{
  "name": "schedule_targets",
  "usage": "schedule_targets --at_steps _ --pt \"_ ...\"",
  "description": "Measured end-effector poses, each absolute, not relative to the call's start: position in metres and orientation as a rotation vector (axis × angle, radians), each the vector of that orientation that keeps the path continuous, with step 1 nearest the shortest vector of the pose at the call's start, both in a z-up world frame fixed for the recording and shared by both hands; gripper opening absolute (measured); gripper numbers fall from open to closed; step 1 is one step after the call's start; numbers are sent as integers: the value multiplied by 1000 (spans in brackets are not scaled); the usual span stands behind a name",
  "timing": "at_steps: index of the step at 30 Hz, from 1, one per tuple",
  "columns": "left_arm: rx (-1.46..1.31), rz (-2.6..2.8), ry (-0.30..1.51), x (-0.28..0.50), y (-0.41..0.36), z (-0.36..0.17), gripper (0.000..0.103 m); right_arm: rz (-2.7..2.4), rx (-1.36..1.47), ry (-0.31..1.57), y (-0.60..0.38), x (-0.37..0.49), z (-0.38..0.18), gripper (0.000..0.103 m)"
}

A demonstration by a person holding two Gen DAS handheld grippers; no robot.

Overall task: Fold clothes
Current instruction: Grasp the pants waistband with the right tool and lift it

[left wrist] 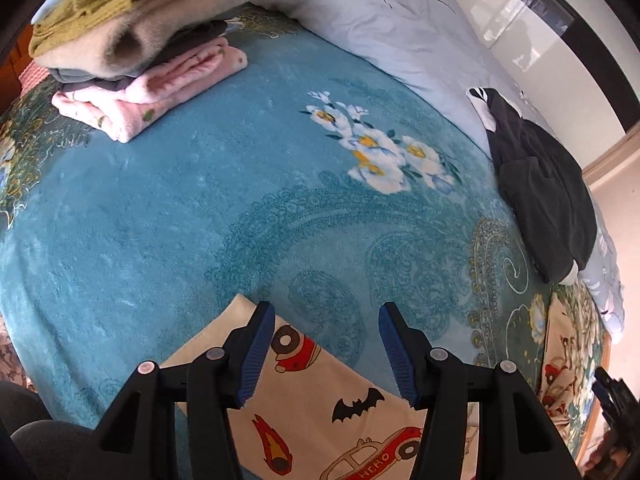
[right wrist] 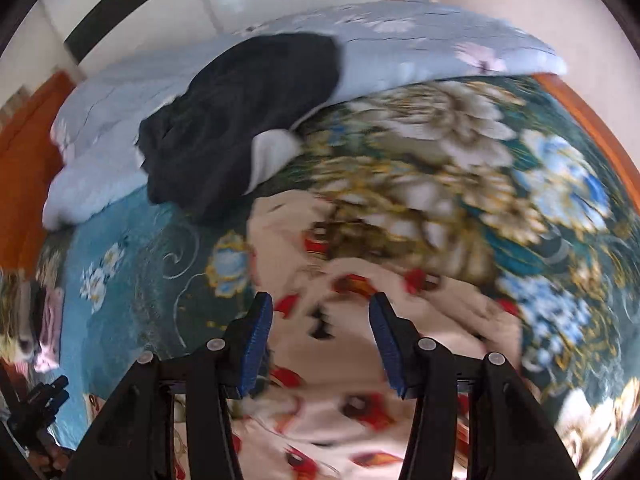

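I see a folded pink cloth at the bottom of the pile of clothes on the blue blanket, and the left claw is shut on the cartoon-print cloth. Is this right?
Not quite. The left claw is not shut on the cartoon-print cloth: the left wrist view shows its fingers apart, above the fabric without pinching it. The rest holds: a folded pink cloth lies at the bottom of the pile of clothes on the blue blanket.

One legible text was found: the word "HERO", in pale capitals on the side of a red cartoon car (left wrist: 376,454) printed on the cream garment (left wrist: 320,396) lying on the teal blanket (left wrist: 160,220), seen in the left wrist view. The same garment (right wrist: 352,360) appeared in the right wrist view, but motion blur left its print unreadable there. No other lettering, brand, label or number could be read on anything in either view.
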State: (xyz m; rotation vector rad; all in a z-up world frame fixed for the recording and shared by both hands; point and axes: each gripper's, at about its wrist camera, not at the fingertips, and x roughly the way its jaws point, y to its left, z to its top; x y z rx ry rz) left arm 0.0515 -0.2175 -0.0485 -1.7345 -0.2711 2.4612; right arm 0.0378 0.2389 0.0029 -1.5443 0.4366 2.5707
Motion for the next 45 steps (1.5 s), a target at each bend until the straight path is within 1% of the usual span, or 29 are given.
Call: schedule_targets --at_steps 4,6,7,10,14,15,16,17,18,19,20,21,24,28,31,36,38,40,41,42,44,45 --pt "-1720 2433 -428 54 -233 -44 59 2550 -1730 185 178 -45 -39 52" --pt "-1681 2427 -463 57 -236 -38 61 2485 -1770 136 172 -69 -61 52" --pt "-1663 2427 -469 59 -236 -35 63 2443 -1786 145 174 -77 -72 52" --pt "-1643 2420 -448 58 -232 -35 64 2331 -1819 159 179 -94 -102 52" --pt "-1690 2381 -475 53 -230 -46 64 2337 -1759 167 184 -95 -107 53" --pt "-1695 2377 -482 53 -229 -48 64 2331 -1758 161 186 -94 -107 48" --pt "-1700 2372 -490 52 -229 -49 64 2325 -1757 154 188 -93 -107 40" --pt "-1704 2367 -497 52 -229 -51 64 2317 -1755 161 192 -92 -106 36" --pt "-1707 2361 -505 51 -229 -52 64 2310 -1753 168 195 -90 -106 27" --pt "-1709 2356 -514 50 -230 -53 64 2291 -1751 168 201 -89 -105 13" --pt "-1712 2350 -522 50 -230 -54 64 2272 -1749 169 206 -87 -105 7" --pt "-1715 2344 -531 49 -230 -56 64 2257 -1744 172 211 -84 -103 5" --pt "-1727 2329 -575 48 -234 -59 64 2247 -1697 278 234 -70 -92 5" --pt "-1737 2297 -639 48 -239 -62 64 2401 -1550 573 262 -45 -48 4" --pt "-1731 2277 -657 48 -240 -61 64 2526 -1386 718 271 -32 6 4" --pt "-1707 2269 -673 50 -245 -54 64 2869 -1123 781 223 -42 112 4" --pt "-1701 2271 -705 50 -251 -53 64 3034 -999 765 188 -39 148 4" --pt "-1694 2275 -745 50 -257 -53 64 3190 -948 691 143 -38 172 4" --pt "-1689 2277 -763 50 -260 -52 64 3233 -969 615 121 -40 173 4" --pt "-1682 2280 -775 50 -262 -51 64 3270 -1016 518 94 -44 169 4" --pt "-1668 2287 -787 51 -266 -48 64 3281 -1189 327 41 -54 138 4" --pt "-1661 2293 -787 51 -268 -47 64 3278 -1288 283 23 -58 121 4"
